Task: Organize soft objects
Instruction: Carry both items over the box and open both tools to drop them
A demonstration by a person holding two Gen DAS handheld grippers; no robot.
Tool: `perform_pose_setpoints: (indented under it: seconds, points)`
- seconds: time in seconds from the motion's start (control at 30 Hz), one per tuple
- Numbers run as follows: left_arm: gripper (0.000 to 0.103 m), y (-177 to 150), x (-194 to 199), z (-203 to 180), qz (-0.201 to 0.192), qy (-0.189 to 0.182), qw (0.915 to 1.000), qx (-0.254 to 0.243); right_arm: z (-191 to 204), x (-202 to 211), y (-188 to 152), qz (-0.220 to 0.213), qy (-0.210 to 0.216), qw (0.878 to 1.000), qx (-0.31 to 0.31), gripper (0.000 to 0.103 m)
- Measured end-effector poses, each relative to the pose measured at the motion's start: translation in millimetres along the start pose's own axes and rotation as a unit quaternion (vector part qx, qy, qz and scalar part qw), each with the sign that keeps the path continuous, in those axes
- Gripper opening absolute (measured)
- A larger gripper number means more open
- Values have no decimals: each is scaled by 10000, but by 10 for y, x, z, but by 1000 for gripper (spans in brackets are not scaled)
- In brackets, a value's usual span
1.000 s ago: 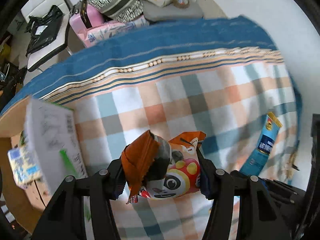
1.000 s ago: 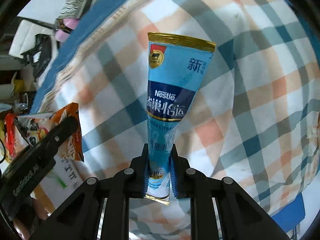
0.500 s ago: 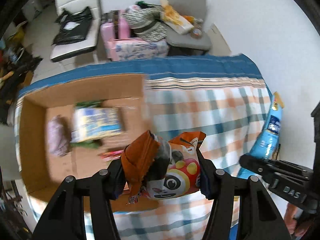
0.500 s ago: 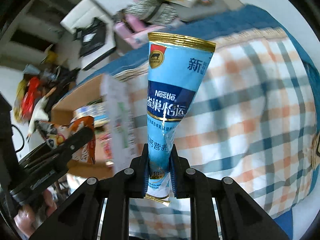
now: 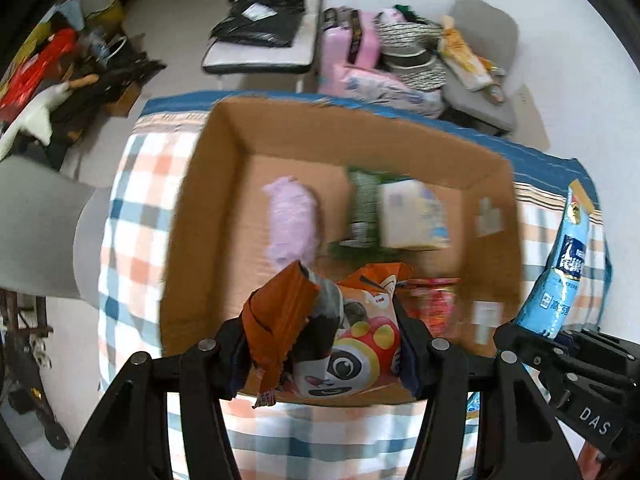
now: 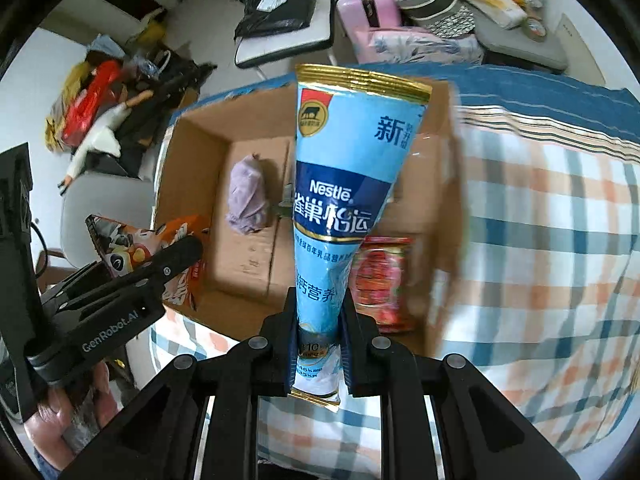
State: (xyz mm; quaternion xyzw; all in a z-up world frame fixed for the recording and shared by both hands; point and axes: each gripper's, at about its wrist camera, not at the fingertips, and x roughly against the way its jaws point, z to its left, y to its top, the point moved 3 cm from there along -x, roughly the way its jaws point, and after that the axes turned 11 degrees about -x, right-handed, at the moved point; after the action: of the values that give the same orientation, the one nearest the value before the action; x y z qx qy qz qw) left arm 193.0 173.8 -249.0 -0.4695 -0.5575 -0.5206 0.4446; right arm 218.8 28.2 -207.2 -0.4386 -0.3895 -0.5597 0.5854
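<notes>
Right tool clenched on blue pouch, label "Nestle" plus Chinese text, held upright over cardboard box. Left tool, marked "GenRobot.AI", grips orange panda snack bag at box's near edge. Box sits on checked bed cover.

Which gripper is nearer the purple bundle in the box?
Left. The left gripper, holding the panda bag, is over the box's near edge just short of the purple bundle; the right gripper sits farther right.
</notes>
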Motion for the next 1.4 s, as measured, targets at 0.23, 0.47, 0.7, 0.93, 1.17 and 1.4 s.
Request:
perform_pose_setpoints:
  seconds: [0.23, 0.47, 0.7, 0.93, 1.17, 1.4]
  points:
    - [55, -25, -354, 304, 271, -86, 9995, 142, 188, -449, -46, -93, 252, 9954, -920, 19]
    - [56, -15, -616, 451, 573, -239, 9980, 72, 128, -795, -133, -186, 506, 9837, -1717, 19]
    - [57, 1, -786, 469, 825, -293, 9962, -29, 100, -1013, -120, -9, 431, 9826, -1805, 26]
    - [57, 19, -815, 397, 843, -165, 9962, -150, 165, -1099, -120, 191, 509, 9840, -1695, 56]
    - [91, 48, -652, 394, 598, 0, 9980, -214, 136, -775, -66, -113, 386, 9881, -1485, 71]
    - [93, 145, -600, 339, 452, -77, 9989, -102, -32, -506, 248, -524, 31, 9896, -1338, 77]
